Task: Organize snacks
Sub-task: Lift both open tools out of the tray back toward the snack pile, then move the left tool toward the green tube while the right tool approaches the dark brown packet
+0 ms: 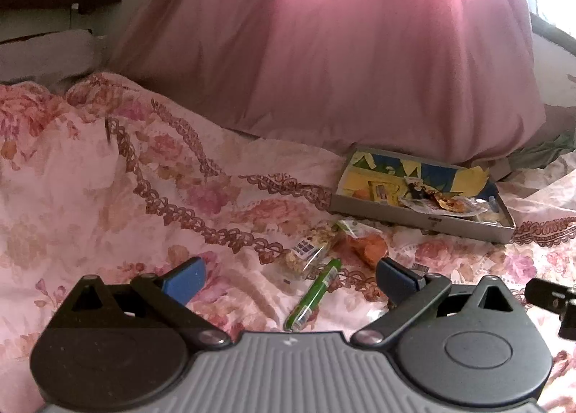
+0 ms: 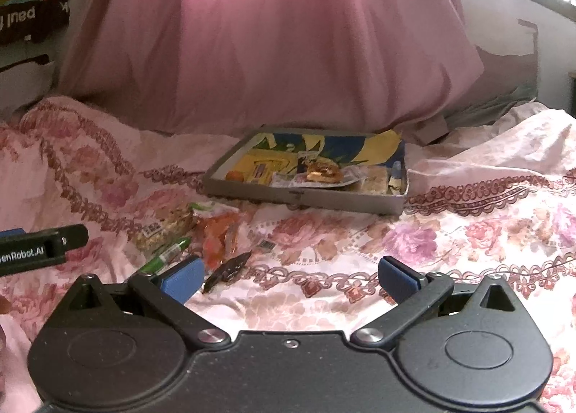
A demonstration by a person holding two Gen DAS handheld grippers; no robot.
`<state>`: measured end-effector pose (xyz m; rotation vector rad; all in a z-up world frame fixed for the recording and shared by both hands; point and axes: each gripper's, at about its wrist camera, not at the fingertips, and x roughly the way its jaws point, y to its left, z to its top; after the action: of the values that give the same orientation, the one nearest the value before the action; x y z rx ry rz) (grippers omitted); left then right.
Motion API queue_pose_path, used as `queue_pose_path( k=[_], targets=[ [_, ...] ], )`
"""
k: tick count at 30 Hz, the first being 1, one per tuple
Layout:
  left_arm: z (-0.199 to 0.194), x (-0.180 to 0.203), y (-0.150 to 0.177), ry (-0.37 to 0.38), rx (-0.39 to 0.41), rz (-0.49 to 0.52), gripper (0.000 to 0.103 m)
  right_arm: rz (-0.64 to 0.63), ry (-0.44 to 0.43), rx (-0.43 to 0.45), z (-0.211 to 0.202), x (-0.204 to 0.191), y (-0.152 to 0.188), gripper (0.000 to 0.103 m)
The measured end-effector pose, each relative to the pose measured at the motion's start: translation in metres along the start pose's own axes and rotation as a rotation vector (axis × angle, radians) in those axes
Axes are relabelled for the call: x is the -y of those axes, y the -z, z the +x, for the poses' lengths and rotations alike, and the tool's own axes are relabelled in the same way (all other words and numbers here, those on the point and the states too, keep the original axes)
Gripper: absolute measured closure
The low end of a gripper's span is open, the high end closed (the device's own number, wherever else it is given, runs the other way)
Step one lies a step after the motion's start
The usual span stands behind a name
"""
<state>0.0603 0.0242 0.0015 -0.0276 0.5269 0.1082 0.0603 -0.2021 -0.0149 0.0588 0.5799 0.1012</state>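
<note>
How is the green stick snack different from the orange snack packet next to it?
The green stick snack is long, thin and bright green; the orange snack packet is wider, crinkly and see-through, with orange pieces showing inside. The green stick lies nearer the left gripper, while the orange packet lies farther off, nearer the tin tray. Both lie loose on the flowery bedspread, outside the tray, and neither gripper holds them.

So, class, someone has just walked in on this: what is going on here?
A person holds two grippers over a floral pink bedspread. Both the left gripper and right gripper are open and hold nothing. A shallow grey tin box already holds some snack packets. Still loose on the bedspread are a green stick-shaped packet, a clear bag of nuts, an orange snack bag and a small dark wrapper.
</note>
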Motion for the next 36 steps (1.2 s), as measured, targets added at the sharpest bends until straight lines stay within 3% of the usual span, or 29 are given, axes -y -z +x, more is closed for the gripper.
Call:
queue_pose_path(
  k=[23, 36],
  targets=[
    [0.027, -0.017, 0.001, -0.113, -0.149, -0.070, 0.000, -0.080, -0.076, -0.104, 0.031, -0.029, 0.001, 0.001],
    [0.051, -0.037, -0.001, -0.165, -0.253, -0.161, 0.000, -0.102, -0.067, -0.138, 0.056, -0.033, -0.012, 0.001]
  ],
)
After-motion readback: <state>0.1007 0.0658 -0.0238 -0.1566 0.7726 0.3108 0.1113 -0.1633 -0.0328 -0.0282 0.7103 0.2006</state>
